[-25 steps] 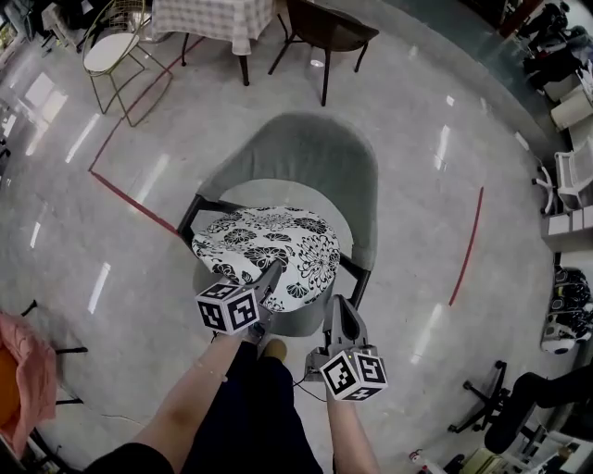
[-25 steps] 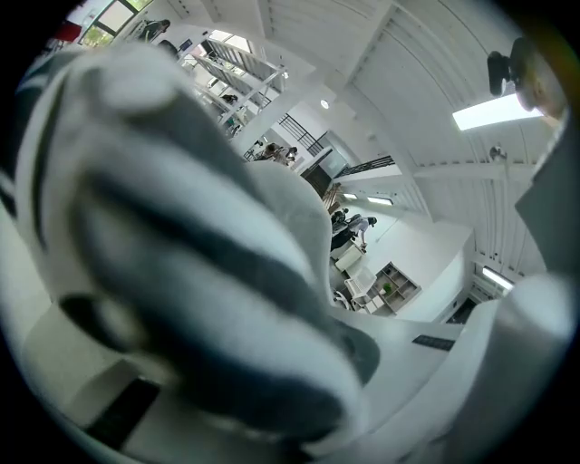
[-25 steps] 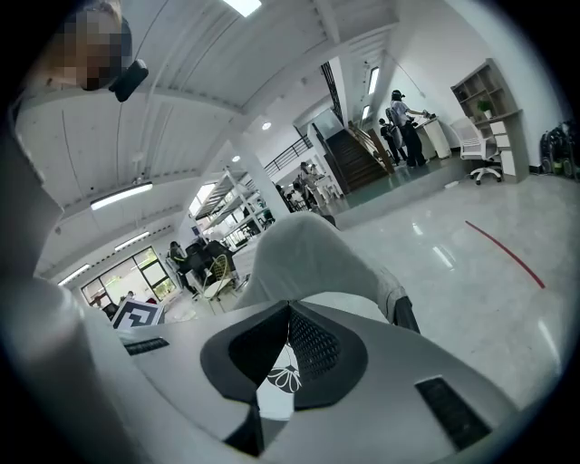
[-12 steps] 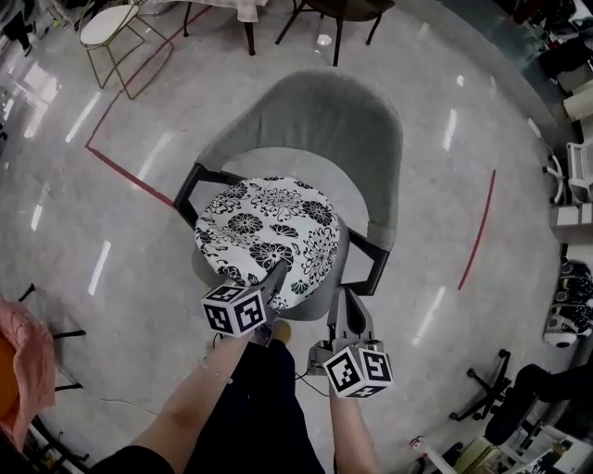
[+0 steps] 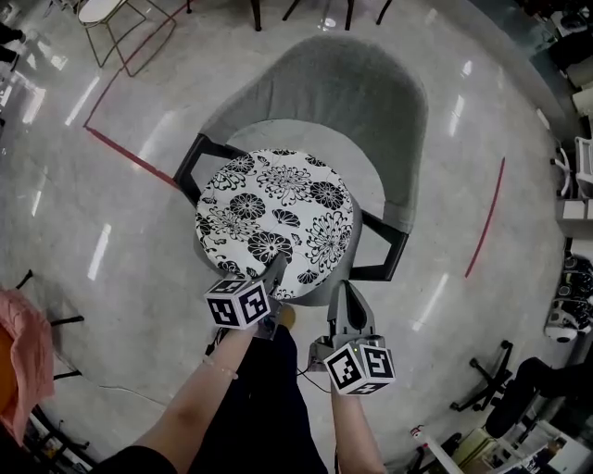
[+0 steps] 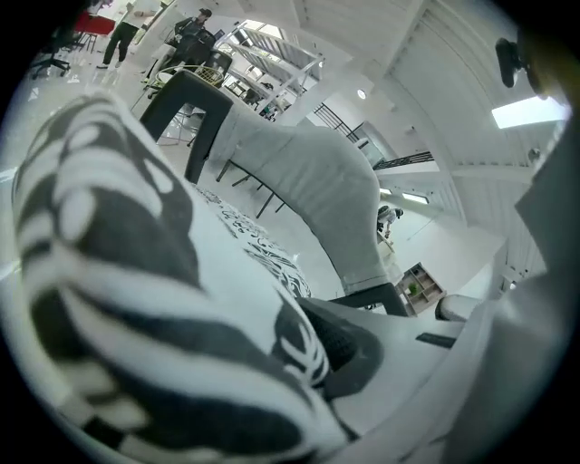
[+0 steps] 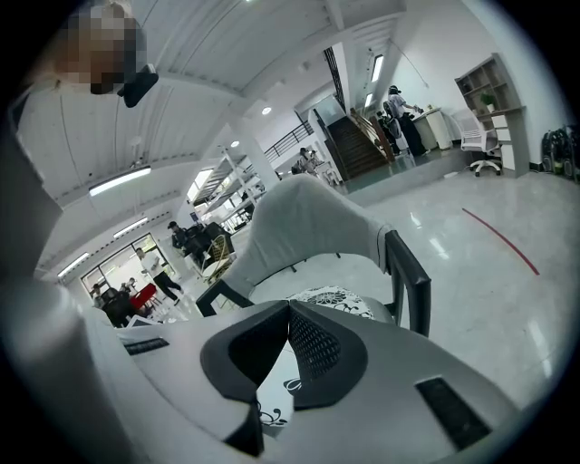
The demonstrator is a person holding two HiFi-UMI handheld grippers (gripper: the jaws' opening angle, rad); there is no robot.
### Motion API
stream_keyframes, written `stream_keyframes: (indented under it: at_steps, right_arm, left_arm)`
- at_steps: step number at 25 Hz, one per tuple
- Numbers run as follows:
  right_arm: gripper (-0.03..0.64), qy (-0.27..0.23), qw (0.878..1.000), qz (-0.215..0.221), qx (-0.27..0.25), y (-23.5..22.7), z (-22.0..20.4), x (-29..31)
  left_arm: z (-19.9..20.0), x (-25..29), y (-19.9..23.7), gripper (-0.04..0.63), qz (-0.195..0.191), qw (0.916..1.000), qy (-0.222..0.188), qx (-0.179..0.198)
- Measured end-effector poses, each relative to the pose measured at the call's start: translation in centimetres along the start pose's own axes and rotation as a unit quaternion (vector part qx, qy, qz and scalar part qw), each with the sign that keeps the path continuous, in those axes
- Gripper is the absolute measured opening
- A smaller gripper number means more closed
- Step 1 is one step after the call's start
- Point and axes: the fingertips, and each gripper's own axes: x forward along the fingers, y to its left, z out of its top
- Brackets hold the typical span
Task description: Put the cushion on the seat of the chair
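A round cushion [image 5: 275,222] with a black-and-white flower print lies on the seat [image 5: 369,181] of a grey tub chair [image 5: 343,97] with black arm frames. My left gripper [image 5: 276,265] grips the cushion's near edge. In the left gripper view the cloth [image 6: 136,299] fills the left side and covers one jaw. Its jaws are just beginning to open, with the edge still pressed between them. My right gripper [image 5: 345,293] hovers by the cushion's near right edge. Its jaws are shut, tip to tip [image 7: 288,308], with nothing between them. The cushion [image 7: 337,299] shows beyond them.
Red tape lines [image 5: 486,218] [image 5: 130,153] mark the glossy floor on both sides of the chair. A gold wire chair [image 5: 104,13] stands far left, an office chair base [image 5: 482,381] at the right, and a pink cloth [image 5: 18,356] at the left edge. My legs [image 5: 259,407] are just behind the grippers.
Both grippers have come down and forward toward the chair. The cushion has sunk with the left gripper and moved further back over the seat.
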Motion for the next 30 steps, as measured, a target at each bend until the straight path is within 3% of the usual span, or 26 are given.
stream_keyframes:
  at_steps: [3,6,9,12,16,20,30]
  right_arm:
    - [-0.009,0.003,1.0,0.002,-0.001,0.1,-0.4,0.4]
    - [-0.009,0.006,1.0,0.003,-0.002,0.2,-0.7,1.0]
    - [-0.009,0.009,1.0,0.007,-0.003,0.4,-1.2,1.3]
    - [-0.009,0.013,1.0,0.009,-0.002,0.6,-1.6,1.5]
    - [-0.009,0.016,1.0,0.011,0.004,0.4,-2.1,1.7]
    - [-0.009,0.015,1.0,0.012,0.007,0.2,-2.0,1.7]
    - [-0.009,0.01,1.0,0.014,0.007,0.4,-1.8,1.4]
  left_arm:
    - [-1.8,0.3,1.5,0.116,0.027,0.999,0.036,0.002]
    - [-3.2,0.7,3.0,0.14,0.062,0.995,0.077,0.016]
    - [-3.6,0.8,4.1,0.205,0.087,0.992,0.085,0.033]
    - [-3.7,0.9,5.9,0.328,0.125,0.9871,0.094,0.035]
    - [-3.8,0.5,8.7,0.497,0.194,0.9737,0.111,0.044]
    - [-3.6,-0.4,9.8,0.512,0.231,0.965,0.111,0.054]
    - [-4.8,-3.4,10.3,0.512,0.235,0.9631,0.113,0.067]
